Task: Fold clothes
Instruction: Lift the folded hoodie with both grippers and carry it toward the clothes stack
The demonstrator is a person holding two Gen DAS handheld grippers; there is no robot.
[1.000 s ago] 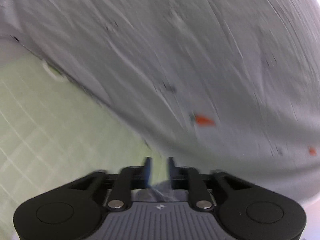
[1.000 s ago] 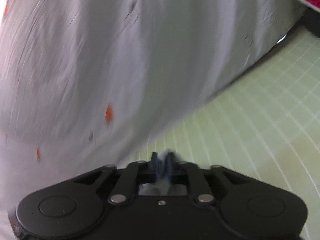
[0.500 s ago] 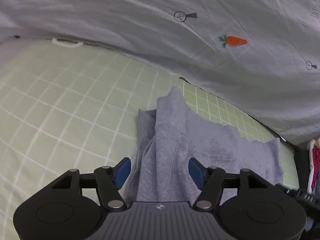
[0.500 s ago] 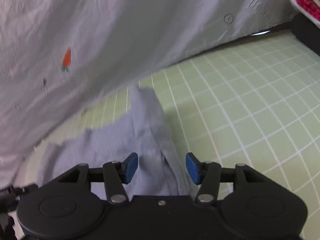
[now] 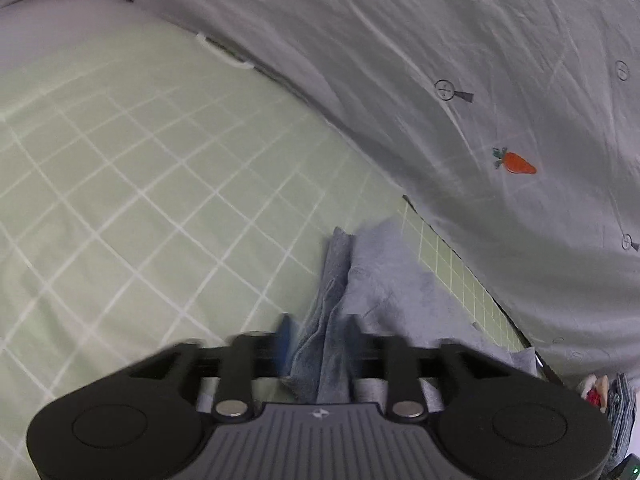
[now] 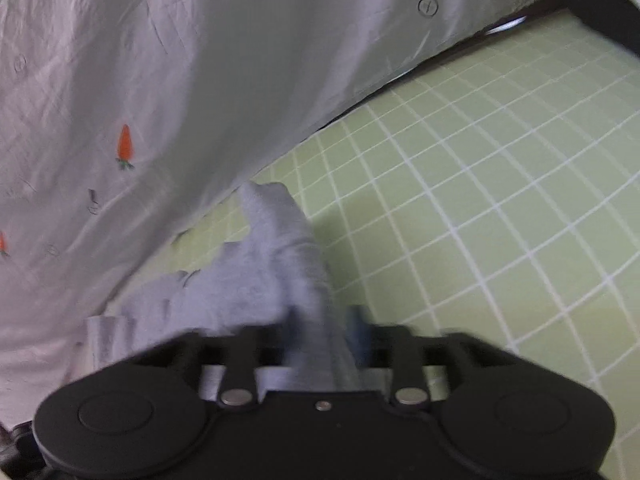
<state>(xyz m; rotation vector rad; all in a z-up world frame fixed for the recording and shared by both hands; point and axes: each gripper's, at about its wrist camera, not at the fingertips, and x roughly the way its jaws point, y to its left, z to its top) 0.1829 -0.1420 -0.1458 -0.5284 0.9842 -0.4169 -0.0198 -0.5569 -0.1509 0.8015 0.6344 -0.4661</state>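
Note:
A grey-blue garment [image 5: 384,280] lies bunched on the green checked sheet [image 5: 120,200]; it also shows in the right wrist view [image 6: 260,280]. My left gripper [image 5: 318,340] straddles a fold of the garment's left end, its jaws partly closed around the cloth and blurred. My right gripper [image 6: 324,332] straddles the garment's right end, its jaws likewise narrowed around a ridge of cloth and blurred. Whether either gripper pinches the cloth firmly I cannot tell.
A pale grey quilt [image 5: 460,80] with carrot prints lies along the far edge of the sheet, also in the right wrist view [image 6: 160,80]. A dark object [image 6: 600,4] sits at the far right. Striped and red cloth [image 5: 616,396] shows at the lower right.
One second ago both grippers were shut on cloth. Half a second ago both stood wide open over the laid-down garment. Now both sets of jaws have narrowed around garment folds.

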